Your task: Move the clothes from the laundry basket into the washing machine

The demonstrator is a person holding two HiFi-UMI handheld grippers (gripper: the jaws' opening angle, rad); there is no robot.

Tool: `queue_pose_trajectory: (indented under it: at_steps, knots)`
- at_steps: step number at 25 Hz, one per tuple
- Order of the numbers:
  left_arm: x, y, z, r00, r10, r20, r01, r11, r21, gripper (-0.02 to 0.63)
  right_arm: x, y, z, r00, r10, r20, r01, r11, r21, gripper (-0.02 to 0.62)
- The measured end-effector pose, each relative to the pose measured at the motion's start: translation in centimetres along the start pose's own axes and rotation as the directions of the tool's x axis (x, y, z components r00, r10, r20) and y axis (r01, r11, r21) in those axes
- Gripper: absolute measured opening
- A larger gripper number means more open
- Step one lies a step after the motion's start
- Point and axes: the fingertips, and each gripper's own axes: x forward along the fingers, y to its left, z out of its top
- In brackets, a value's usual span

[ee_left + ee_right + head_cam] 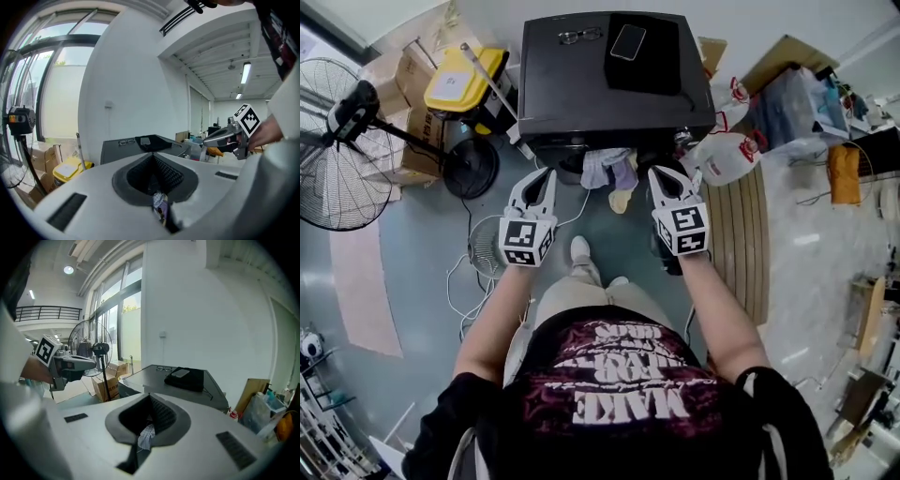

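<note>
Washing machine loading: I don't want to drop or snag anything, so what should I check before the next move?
1. Grip of left hand-held gripper: ok, shut on a patterned cloth.
2. Grip of right hand-held gripper: ok, shut on a pale cloth.
3. Door of the washing machine open: cannot tell; the hanging clothes cover part of its front in the head view.
4. Machine top clear: not ok; glasses and a phone lie on it.
5. Floor clear: not ok; a white cable trails beside the person's legs.
</note>
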Motion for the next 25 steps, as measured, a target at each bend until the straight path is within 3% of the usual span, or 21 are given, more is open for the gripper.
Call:
queue_pose_trajectory:
  at_steps: [3,12,19,25]
  knots:
    - [-0.8,-0.4,1.5,1.0,-0.004,0.02,0.003,1.0,0.028,0.005,-1.1,0.4,1.8,1.0,-0.002,0.029,0.002,1.0,0.004,0.003]
    - [-3.8,-1.9,5.8,0.999,-0.022,0.049,0.022,1.0,0.009,0.005,-5.2,2.1,6.0,0.994,-0.001,0.105,0.0,1.0,0.009,0.003]
    - [-5.5,-2.4,8.6,0.995,0.028,0.099,-0.031,0.999,0.03,0.005,-8.1,2.6,8.7,0.987,0.016,0.163,-0.01,0.999,-0.037,0.003]
    - [-6.0,-4.1,10.6,0.991,0.022,0.13,-0.029,0.998,0.047,0.005,-8.9,2.9,9.7,0.981,0.02,0.195,-0.015,1.0,-0.026,0.003]
